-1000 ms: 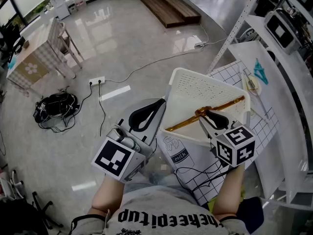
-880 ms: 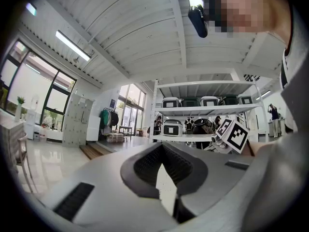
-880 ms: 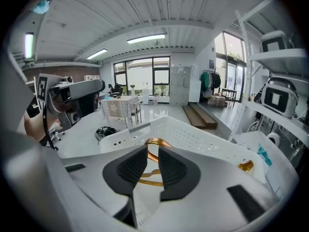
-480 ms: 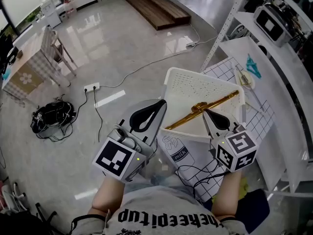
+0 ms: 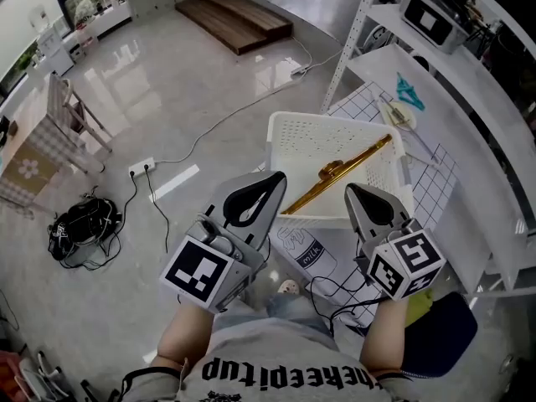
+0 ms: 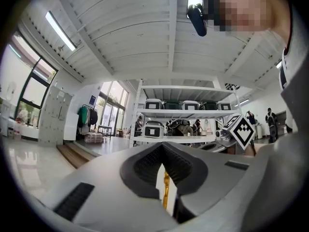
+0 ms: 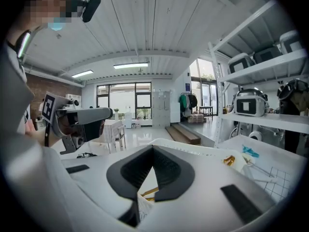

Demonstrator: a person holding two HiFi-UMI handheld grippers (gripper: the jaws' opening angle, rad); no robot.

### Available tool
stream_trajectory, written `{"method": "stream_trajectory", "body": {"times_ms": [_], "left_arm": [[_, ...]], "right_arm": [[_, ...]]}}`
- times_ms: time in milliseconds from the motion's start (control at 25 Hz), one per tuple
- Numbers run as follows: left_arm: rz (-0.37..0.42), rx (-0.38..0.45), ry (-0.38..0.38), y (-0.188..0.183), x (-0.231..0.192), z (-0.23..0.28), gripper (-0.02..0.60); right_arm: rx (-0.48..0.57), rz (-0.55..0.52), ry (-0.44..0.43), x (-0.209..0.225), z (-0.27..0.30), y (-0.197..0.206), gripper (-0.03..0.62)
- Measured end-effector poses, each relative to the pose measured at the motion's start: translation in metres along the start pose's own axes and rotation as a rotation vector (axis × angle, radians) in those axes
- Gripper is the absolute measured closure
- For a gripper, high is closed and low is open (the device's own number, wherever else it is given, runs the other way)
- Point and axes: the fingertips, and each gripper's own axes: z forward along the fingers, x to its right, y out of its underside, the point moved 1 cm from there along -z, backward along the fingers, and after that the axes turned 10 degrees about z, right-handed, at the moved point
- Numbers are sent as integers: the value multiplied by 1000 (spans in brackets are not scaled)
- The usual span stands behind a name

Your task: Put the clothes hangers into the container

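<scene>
Your left gripper [image 5: 279, 177] and right gripper [image 5: 351, 190] both have their fingers pressed together on nothing. Just past the fingertips, the gold metal clothes hanger [image 5: 340, 173] lies slantwise inside the white perforated plastic container [image 5: 289, 126]. Its near wall stands between, and a grid-patterned cloth [image 5: 437, 188] lies underneath.

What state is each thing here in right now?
left gripper: jaws shut, empty.
right gripper: jaws shut, empty.
gold hanger: lying slantwise in the container, not held.
white container: open-topped, holding the gold hanger.
teal thing: lying outside the container.
</scene>
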Motion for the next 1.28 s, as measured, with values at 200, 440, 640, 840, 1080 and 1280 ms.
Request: {"method": "stream_trajectory", "body": {"times_ms": [200, 440, 640, 840, 1080, 1280], "left_arm": [[13, 27, 57, -4, 3, -3, 568], [-12, 7, 144, -3, 13, -6, 568], [4, 40, 213, -8, 21, -6, 568], [8, 59, 282, -11, 30, -4, 568], [-3, 47, 368, -11, 45, -4, 568], [8, 74, 425, -16, 56, -3, 568]], "right_arm": [[46, 34, 41, -14, -11, -2, 583], [101, 59, 80, -34, -24, -7, 583], [146, 74, 117, -47, -36, -10, 583], [179, 90, 159, -56, -47, -10, 583], [226, 102, 209, -65, -61, -11, 583], [261, 104, 254, -72, -74, -11, 584]]}}
